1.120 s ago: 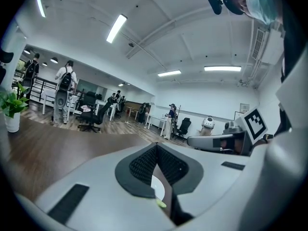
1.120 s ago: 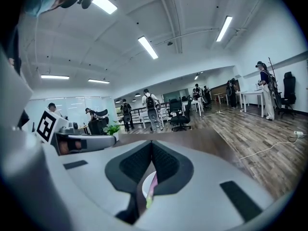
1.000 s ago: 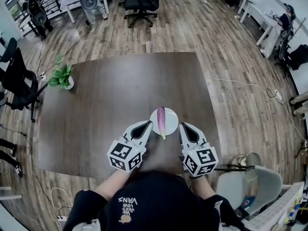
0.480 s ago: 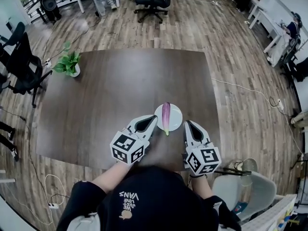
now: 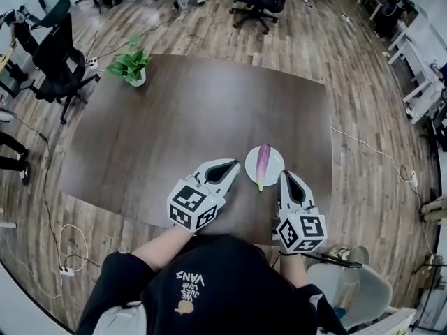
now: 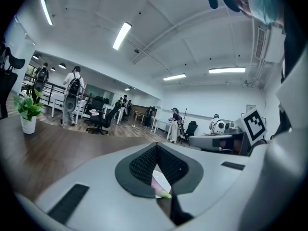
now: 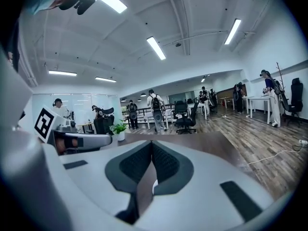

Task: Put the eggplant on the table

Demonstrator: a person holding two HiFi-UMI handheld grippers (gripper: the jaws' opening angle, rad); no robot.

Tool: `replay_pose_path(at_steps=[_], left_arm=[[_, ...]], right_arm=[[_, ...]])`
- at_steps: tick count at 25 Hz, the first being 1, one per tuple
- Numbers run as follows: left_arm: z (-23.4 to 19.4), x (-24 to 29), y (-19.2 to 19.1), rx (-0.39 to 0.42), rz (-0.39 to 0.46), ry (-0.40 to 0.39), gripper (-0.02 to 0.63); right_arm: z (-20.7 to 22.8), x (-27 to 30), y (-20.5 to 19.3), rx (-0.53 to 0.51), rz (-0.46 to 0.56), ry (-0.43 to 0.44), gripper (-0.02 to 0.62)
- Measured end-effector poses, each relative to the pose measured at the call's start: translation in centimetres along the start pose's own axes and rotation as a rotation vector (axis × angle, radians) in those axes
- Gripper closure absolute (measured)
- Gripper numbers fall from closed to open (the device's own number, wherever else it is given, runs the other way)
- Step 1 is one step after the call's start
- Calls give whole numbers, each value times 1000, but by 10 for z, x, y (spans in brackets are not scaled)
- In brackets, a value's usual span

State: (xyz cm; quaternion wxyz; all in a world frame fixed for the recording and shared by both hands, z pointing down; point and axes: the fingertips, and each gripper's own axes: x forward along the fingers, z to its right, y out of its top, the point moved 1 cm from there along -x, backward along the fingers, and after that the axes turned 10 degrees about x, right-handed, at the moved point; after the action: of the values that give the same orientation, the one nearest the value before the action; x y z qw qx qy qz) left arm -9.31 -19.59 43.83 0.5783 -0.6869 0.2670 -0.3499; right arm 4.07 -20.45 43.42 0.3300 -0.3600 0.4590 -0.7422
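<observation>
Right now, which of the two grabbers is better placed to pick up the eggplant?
Probably the left gripper: it points at the eggplant on the plate, and its view shows the stem end. The right gripper points past it.

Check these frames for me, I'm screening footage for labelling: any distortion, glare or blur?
Head view: strong barrel distortion bows the edges of the table, yet the eggplant on its plate is clear and evenly lit. Left gripper view: round fisheye, black corners, ceiling lights glaring, close jaws soft. Right gripper view: the same, light strips blown out.
</observation>
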Motion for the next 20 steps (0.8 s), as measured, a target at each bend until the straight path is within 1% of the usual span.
replay_pose_path(at_steps=[4, 9, 17, 20], left_arm=[[-6, -12, 1, -3, 2, 9, 595], [-6, -14, 0, -2, 11, -8, 595], [-1, -7, 2, 5, 6, -43, 595], [1, -3, 2, 8, 5, -49, 595]], right_arm=[[-13, 0, -2, 2, -10, 5, 577], [-18, -2, -4, -3, -7, -2, 577], [-16, -6, 1, 3, 11, -17, 577], [-13, -5, -3, -1, -10, -21, 577]])
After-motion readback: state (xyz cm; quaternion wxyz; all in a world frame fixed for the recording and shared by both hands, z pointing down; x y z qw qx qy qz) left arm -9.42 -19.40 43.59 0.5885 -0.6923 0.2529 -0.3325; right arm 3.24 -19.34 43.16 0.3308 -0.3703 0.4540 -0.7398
